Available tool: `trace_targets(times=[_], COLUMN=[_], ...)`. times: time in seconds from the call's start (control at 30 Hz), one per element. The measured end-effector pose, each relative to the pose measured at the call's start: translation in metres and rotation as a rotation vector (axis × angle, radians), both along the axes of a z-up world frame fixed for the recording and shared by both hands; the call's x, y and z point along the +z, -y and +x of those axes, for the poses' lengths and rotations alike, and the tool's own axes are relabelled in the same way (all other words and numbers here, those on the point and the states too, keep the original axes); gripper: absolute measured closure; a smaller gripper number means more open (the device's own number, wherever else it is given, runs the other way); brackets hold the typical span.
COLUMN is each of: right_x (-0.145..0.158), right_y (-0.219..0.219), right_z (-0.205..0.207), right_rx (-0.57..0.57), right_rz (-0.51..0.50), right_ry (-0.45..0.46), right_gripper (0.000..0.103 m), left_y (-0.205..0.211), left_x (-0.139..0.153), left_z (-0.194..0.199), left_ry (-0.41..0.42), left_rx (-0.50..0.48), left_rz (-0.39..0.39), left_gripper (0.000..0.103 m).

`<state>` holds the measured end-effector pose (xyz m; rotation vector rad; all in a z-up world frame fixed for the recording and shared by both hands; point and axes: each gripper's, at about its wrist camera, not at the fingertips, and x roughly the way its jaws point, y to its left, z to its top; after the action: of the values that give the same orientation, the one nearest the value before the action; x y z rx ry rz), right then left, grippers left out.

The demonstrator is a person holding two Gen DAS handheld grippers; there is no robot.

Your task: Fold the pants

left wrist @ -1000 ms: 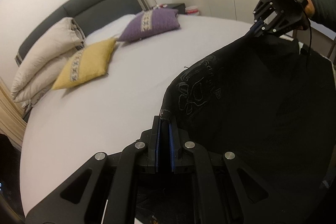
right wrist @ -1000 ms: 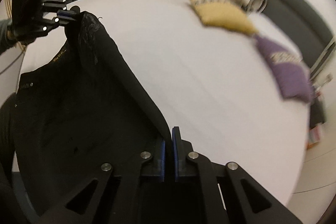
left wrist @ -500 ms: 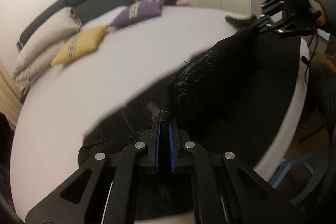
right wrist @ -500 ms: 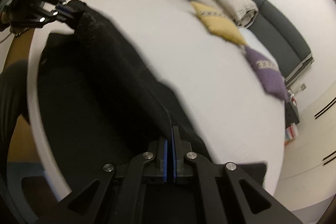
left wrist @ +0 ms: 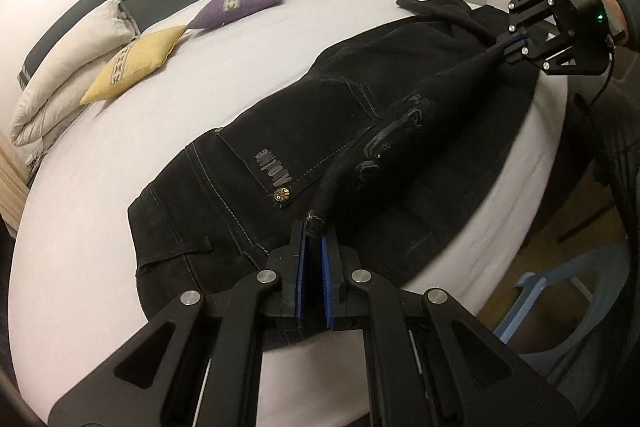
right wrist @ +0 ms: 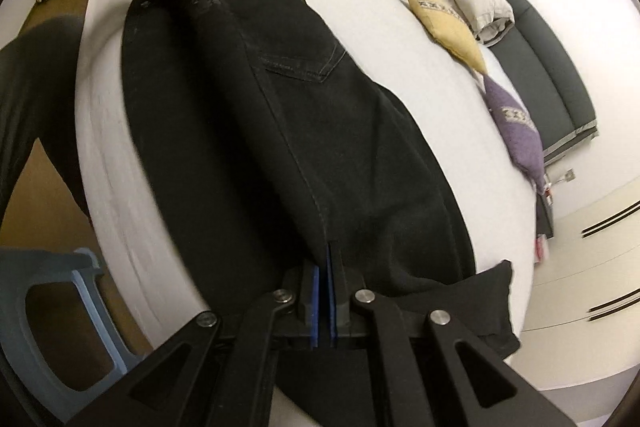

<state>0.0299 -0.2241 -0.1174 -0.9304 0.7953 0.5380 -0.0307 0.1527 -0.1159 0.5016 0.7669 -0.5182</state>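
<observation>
The bed (left wrist: 100,247) is the landmark here, its white sheet filling most of both views; the black pants (left wrist: 248,163) lie stretched along the bed's near edge, back pocket up, with one part lifted off the bed as a taut ridge between the two tools; the folded duvet (left wrist: 60,87), yellow cushion (left wrist: 132,67) and purple cushion (left wrist: 244,1) sit well apart at the headboard end of the bed; a blue stool (right wrist: 60,311) stands off the bed's near side; the left gripper (left wrist: 314,227) has its blue pads drawn narrow on a waistband corner; the right gripper (right wrist: 327,255) is likewise pinched on the cloth at the leg end, just above the bed. My judgement: the lengthwise fold is under way, not finished; the raised edge must yet be laid flat over the lower layer, and the crosswise folds remain.
</observation>
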Motion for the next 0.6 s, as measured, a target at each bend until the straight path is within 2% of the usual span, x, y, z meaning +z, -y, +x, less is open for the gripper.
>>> trace_targets(times=[0.13,0.4,0.6], right_x=[-0.007,-0.026,-0.028], right_y=[-0.008,-0.011,-0.010], right_z=[-0.026,-0.039,-0.054], right_rx=[0.022,-0.010,-0.024], right_rz=[-0.037,-0.040,-0.023], right_ry=[0.024,0.028,0.033], right_gripper=[0.099,0.099,0.099], left_y=[0.002,0.004,0.003], left_x=[-0.009,-0.023,-0.016], left_z=[-0.012,-0.024,-0.022], left_ry=[-0.004,-0.028,-0.023], left_rx=[-0.035,-0.057,-0.079], left_rz=[0.070,0.109,0.116], left_gripper=[0.097,0.097,0.097])
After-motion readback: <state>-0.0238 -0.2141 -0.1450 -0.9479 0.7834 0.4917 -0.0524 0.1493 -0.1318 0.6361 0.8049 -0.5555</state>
